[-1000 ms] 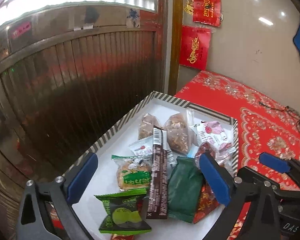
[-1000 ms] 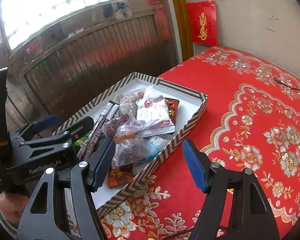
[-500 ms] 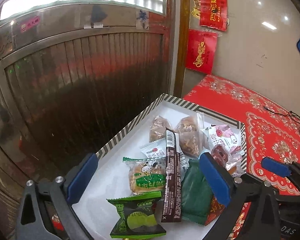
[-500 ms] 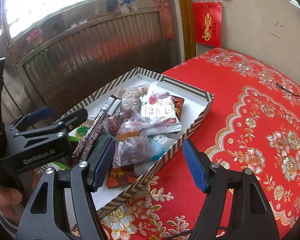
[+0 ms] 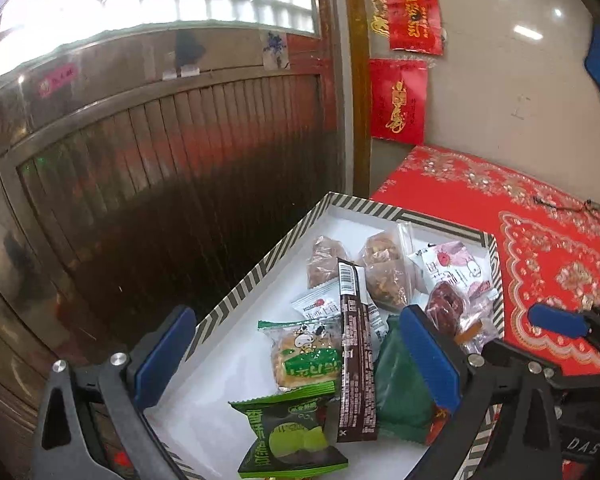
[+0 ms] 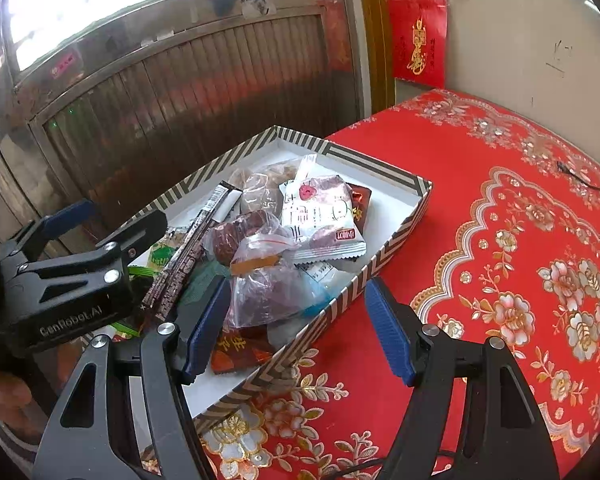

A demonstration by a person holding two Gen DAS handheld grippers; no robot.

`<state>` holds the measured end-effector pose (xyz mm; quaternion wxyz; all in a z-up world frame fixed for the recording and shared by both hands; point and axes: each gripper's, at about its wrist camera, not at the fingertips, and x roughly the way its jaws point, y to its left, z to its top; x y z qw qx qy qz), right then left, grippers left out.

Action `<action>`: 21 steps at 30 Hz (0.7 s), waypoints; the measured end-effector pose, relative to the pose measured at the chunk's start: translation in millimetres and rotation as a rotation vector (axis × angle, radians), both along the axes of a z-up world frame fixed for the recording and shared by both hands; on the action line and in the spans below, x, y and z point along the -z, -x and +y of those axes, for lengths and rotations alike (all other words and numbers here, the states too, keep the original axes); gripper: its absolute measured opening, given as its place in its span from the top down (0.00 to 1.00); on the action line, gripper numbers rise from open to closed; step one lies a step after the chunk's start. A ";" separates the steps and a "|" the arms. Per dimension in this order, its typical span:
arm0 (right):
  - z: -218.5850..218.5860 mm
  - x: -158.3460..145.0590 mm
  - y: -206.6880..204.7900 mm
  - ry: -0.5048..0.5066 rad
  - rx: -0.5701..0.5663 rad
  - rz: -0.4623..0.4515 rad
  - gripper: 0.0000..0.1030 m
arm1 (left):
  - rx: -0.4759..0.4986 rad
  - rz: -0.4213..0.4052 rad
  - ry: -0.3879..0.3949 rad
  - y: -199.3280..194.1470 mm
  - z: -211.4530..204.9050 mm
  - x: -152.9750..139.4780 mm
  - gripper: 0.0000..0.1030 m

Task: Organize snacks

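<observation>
Both our grippers have pulled back from the box (image 5: 260, 268), left gripper (image 5: 296, 364) and right gripper (image 6: 300, 320) wide and empty; light, crinkly snack packets (image 5: 306, 356) suit edge pinches.

right gripper (image 6: 296, 324) jaws wide apart, empty, straddling the striped box (image 6: 396, 236) wall. snack packets piled inside; white packet (image 6: 320, 220) on top. left gripper (image 6: 112, 220) at 9 o'clock. red tablecloth (image 6: 500, 240) at 3 o'clock.
</observation>
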<state>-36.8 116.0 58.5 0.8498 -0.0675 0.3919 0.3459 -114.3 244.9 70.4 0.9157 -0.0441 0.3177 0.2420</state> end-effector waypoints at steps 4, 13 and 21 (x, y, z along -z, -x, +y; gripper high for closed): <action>-0.1 -1.4 1.3 -0.001 -0.002 -0.011 0.32 | 0.015 0.011 0.024 -0.4 0.9 1.9 0.00; 2.1 -1.3 2.4 0.007 -0.003 -0.009 0.32 | 0.022 0.009 0.033 0.9 1.9 2.2 0.00; 4.1 -0.5 2.4 0.012 -0.008 -0.007 0.32 | 0.019 0.004 0.039 2.9 1.9 2.5 0.00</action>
